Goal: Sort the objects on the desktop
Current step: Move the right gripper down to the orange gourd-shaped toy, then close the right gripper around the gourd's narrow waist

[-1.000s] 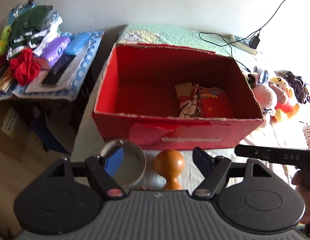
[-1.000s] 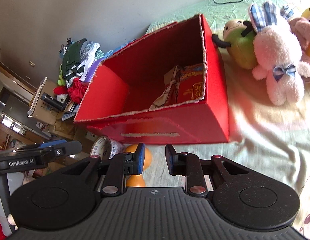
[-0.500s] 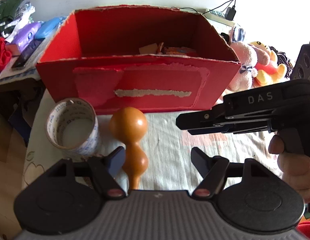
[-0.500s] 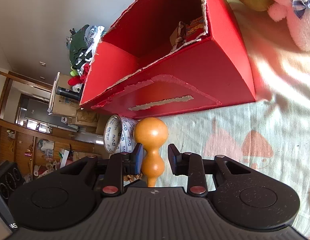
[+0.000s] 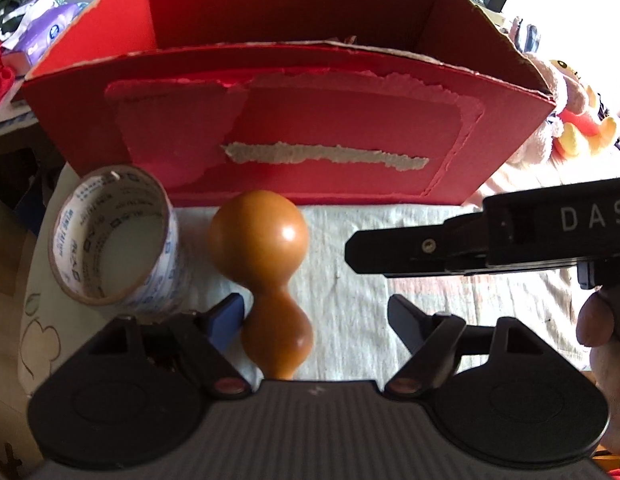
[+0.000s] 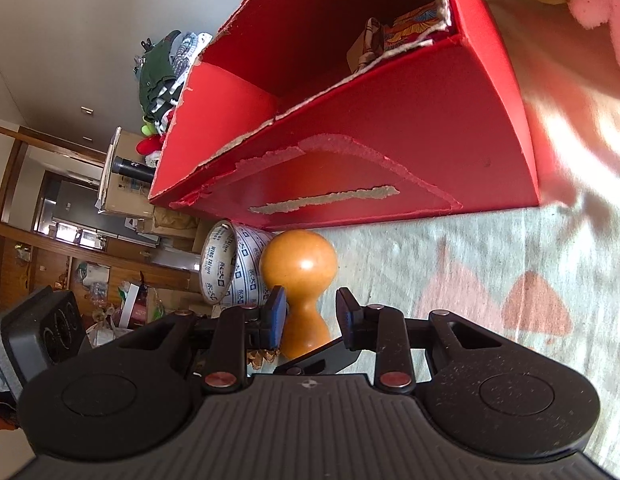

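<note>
The left wrist camera is sitting low behind the left gripper (image 5: 315, 316), looking forward along its fingers and slightly down at the cloth. It is facing the red box (image 5: 294, 128) head-on, close enough that the box front is filling the upper frame. The right gripper (image 5: 393, 248) is entering this view from the right, ahead of the fingers. The right wrist camera is looking along the right gripper (image 6: 311, 316) from a rolled angle, facing the same box (image 6: 389, 128) obliquely. Both views are sharing the box front, the orange gourd (image 5: 266, 268) (image 6: 300, 280) lying between the fingers, and the tape roll (image 5: 114, 240) (image 6: 230, 268) left of them.
</note>
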The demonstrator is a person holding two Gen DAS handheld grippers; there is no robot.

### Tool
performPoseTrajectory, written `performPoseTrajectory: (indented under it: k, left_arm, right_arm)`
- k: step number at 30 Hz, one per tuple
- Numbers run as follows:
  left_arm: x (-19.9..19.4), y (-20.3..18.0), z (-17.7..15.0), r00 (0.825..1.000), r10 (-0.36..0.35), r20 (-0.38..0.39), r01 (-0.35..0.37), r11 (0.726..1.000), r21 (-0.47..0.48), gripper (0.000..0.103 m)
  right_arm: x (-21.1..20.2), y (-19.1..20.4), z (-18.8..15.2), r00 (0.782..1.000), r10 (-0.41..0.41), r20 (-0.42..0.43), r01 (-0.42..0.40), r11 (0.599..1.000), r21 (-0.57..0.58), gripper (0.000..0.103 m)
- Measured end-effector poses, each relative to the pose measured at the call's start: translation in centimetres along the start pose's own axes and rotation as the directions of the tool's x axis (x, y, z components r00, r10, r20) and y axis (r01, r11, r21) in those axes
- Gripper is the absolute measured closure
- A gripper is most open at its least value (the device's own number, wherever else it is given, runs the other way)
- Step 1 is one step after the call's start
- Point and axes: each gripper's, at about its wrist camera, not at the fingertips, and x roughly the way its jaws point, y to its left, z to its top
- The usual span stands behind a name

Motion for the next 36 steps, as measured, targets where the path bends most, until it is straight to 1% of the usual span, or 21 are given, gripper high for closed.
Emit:
performPoseTrajectory:
  k: [2,7,12,15,18,22,26,28,32,36]
  left_arm:
    - [0.1,-0.1,0.1,1.000,-0.027,0.001,0.027,1.000,-0.002,0.023]
    - [0.6,-1.3,0.2,0.997,-0.074,0.007,0.073,0.996,0.048,0.023]
    - [1.5,-2.1,0.6,0.994,-0.111,-0.016,0.112,0.991,0.075,0.023]
    - [1.9,-2.2,0.6,0.991,-0.130,-0.030,0.132,0.988,0.075,0.023]
    - [2.6,-2.4,0.8,0.988,-0.142,-0.054,0.145,0.987,0.072,0.028]
    - [2.6,-2.7,0.6,0.990,-0.132,-0.051,0.136,0.986,0.096,0.028]
    - [2.7,-3.2,0.7,0.989,-0.133,-0.056,0.139,0.985,0.104,0.030]
    - [3.0,-3.9,1.2,0.988,-0.139,-0.060,0.145,0.983,0.113,0.031]
    - [3.0,-5.4,1.0,0.987,-0.146,-0.063,0.154,0.977,0.150,0.032]
    - [3.0,-7.5,0.7,0.983,-0.169,-0.072,0.180,0.964,0.197,0.032]
  right_arm:
    - [0.1,-0.1,0.2,1.000,-0.006,-0.003,0.006,1.000,-0.013,0.072]
    - [0.0,-0.9,0.8,1.000,-0.003,-0.015,0.003,1.000,-0.021,0.072]
    - [0.0,-2.1,0.8,0.999,0.002,-0.034,-0.002,1.000,-0.006,0.072]
    - [0.0,-2.4,0.7,0.999,0.006,-0.045,-0.007,1.000,-0.015,0.072]
    - [0.1,-2.6,0.5,0.999,0.003,-0.048,-0.004,1.000,-0.021,0.072]
    - [0.0,-3.0,0.7,0.998,0.016,-0.057,-0.017,1.000,-0.016,0.072]
    - [-0.4,-3.4,0.6,0.998,0.014,-0.059,-0.015,1.000,-0.013,0.072]
    - [-1.0,-3.6,0.4,0.999,0.002,-0.051,-0.003,1.000,-0.018,0.072]
    - [-2.4,-4.3,0.0,0.999,-0.020,-0.034,0.020,0.999,-0.026,0.073]
    - [-4.3,-5.3,-0.9,0.999,-0.045,-0.003,0.045,0.999,-0.009,0.074]
